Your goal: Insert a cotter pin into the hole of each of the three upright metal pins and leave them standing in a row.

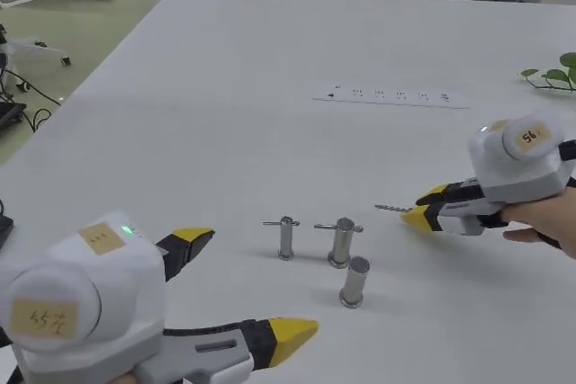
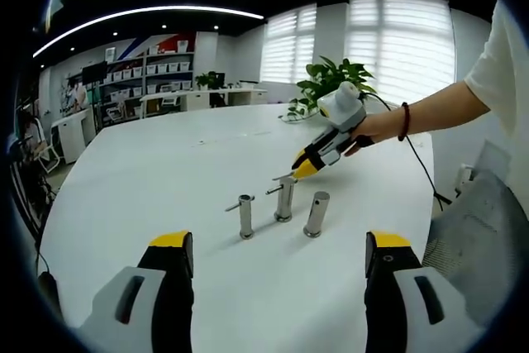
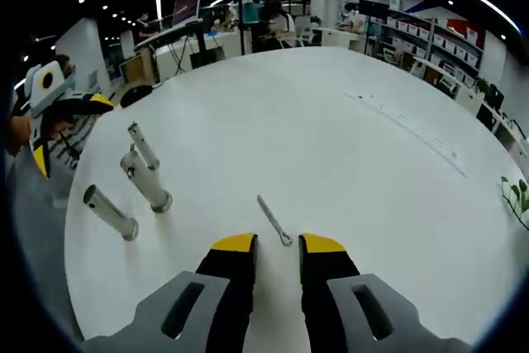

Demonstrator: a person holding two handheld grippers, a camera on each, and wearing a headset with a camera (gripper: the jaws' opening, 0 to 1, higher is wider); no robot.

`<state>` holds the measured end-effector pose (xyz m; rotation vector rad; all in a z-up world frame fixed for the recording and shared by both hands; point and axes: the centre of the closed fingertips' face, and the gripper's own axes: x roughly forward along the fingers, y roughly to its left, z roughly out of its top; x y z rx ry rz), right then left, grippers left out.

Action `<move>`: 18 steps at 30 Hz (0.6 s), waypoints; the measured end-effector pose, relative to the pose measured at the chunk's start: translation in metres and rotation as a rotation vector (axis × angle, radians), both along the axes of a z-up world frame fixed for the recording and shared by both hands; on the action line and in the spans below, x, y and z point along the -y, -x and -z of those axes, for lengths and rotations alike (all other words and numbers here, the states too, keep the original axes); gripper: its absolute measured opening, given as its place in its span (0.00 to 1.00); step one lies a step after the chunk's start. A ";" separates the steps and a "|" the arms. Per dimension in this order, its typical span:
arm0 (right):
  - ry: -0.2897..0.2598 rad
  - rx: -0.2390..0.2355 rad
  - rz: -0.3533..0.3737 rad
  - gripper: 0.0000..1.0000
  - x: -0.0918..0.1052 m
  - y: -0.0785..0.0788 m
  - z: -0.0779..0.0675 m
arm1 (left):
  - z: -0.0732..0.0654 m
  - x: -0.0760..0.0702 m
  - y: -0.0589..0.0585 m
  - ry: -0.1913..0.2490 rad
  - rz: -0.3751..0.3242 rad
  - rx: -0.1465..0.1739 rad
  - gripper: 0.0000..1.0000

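Note:
Three metal pins stand upright on the white table [image 1: 225, 114]. The left pin [image 1: 286, 238] and the middle pin [image 1: 341, 242] each carry a cotter pin through the hole near the top. The third pin [image 1: 355, 281], slightly nearer me, has none. My right gripper [image 1: 412, 211] hovers right of the pins, shut on a loose cotter pin [image 1: 391, 209] that points toward them; the same cotter pin [image 3: 273, 219] sticks out between its yellow tips [image 3: 278, 244]. My left gripper [image 1: 252, 283] is low at the front left, open, facing the three pins [image 2: 285, 198].
A white power strip [image 1: 391, 96] lies flat on the table beyond the pins. Green plant leaves [image 1: 553, 74] reach over the table's right edge. Office chairs and floor lie past the table's left edge.

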<state>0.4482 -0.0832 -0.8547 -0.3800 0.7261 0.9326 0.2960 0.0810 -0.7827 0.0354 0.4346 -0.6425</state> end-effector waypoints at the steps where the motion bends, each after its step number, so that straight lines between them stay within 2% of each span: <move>1: 0.002 0.000 -0.003 0.22 0.000 0.000 0.000 | 0.000 0.000 0.000 -0.001 -0.001 -0.001 0.86; 10: 0.020 -0.003 -0.028 0.16 -0.003 -0.005 0.004 | 0.000 -0.002 0.000 -0.005 -0.008 -0.001 0.83; 13: 0.060 0.018 -0.060 0.14 -0.003 -0.005 0.004 | 0.000 -0.003 -0.001 -0.007 -0.010 -0.001 0.83; 16: 0.075 0.004 -0.081 0.10 -0.006 -0.002 0.005 | 0.001 -0.004 -0.001 -0.008 -0.011 -0.004 0.83; 18: 0.104 -0.003 -0.094 0.10 -0.005 -0.002 0.005 | 0.001 -0.004 -0.001 -0.009 -0.010 -0.008 0.82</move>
